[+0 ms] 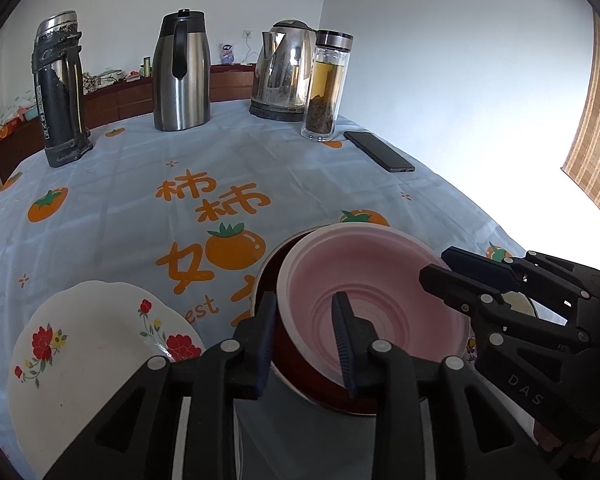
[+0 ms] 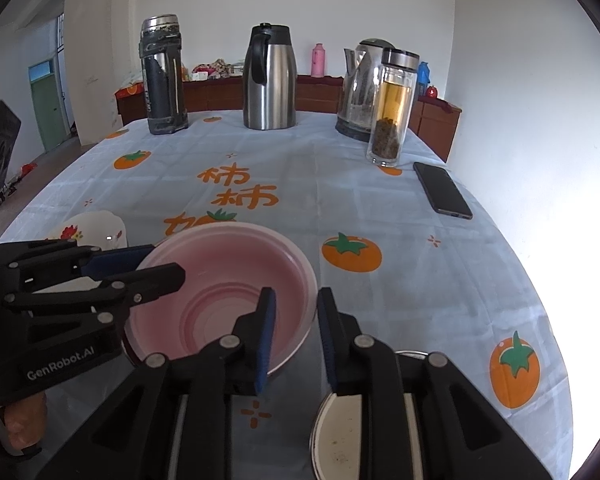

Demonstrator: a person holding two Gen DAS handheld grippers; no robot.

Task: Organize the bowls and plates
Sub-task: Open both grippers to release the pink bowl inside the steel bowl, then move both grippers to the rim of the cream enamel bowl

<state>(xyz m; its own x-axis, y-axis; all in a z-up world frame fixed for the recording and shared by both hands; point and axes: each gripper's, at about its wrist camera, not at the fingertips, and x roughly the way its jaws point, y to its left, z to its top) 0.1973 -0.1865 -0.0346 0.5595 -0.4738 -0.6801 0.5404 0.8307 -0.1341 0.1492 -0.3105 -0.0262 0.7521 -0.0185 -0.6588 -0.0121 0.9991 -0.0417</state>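
Observation:
A pink bowl (image 1: 380, 280) (image 2: 228, 272) sits nested in a dark red bowl (image 1: 320, 388) near the table's front. My left gripper (image 1: 305, 338) (image 2: 166, 262) straddles the bowls' left rims, one finger outside the red bowl and one inside the pink one; its pads stand clear of the rims, so it is open. My right gripper (image 2: 296, 320) (image 1: 436, 263) straddles the pink bowl's right rim with a gap at its pads, also open. A white floral plate (image 1: 92, 340) (image 2: 96, 232) lies to the left. A white metal-rimmed plate (image 2: 340, 432) lies under the right gripper.
Along the table's far side stand a dark thermos (image 1: 60, 92), a steel carafe (image 1: 182, 76), an electric kettle (image 1: 284, 72) and a glass tea bottle (image 1: 326, 88). A black phone (image 1: 378, 152) lies near the right edge. The persimmon-print tablecloth (image 1: 140, 200) covers the table.

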